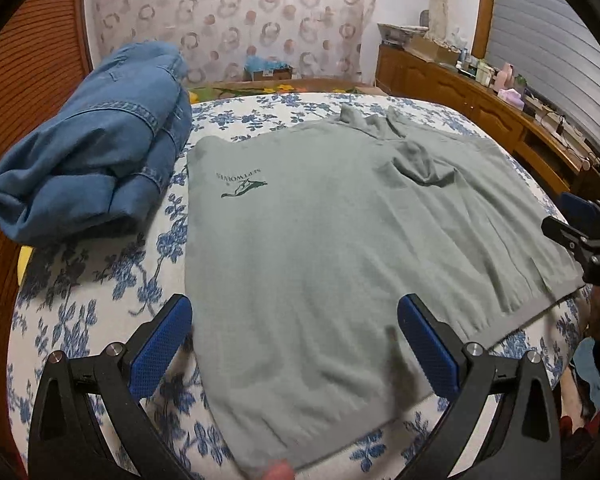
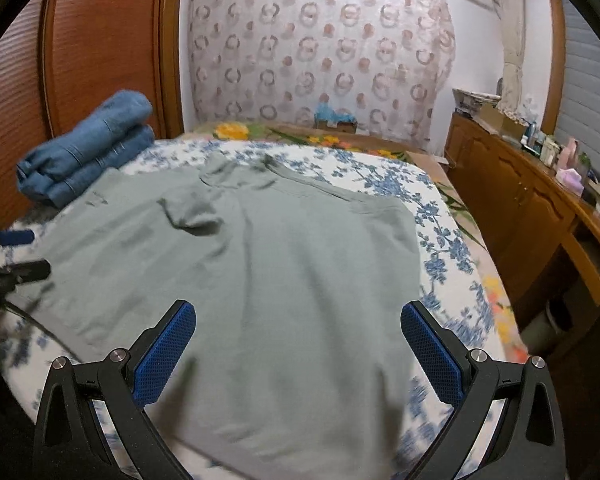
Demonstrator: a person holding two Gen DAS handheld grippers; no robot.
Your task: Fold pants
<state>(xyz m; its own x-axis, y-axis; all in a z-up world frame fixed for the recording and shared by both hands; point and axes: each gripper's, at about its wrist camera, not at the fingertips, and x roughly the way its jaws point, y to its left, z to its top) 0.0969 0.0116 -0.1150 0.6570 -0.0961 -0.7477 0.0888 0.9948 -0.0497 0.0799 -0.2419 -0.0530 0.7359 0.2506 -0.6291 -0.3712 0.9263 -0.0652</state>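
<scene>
Already folded, apparently: blue jeans (image 1: 88, 144) far left of left gripper (image 1: 294, 344). Ahead, spread grey-green sweater (image 1: 320, 232) between spread jaws; right gripper (image 2: 298, 354) likewise gaping, empty. Next probably needs hem grasps.

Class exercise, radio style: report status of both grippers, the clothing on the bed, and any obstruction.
Left gripper open, right gripper open, both empty. Jeans already folded, far left. Grey-green shirt spread flat on floral bedspread. Nothing in the way.

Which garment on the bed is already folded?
The blue denim garment, bundled by the wooden wall; the grey-green top lies spread flat.
</scene>
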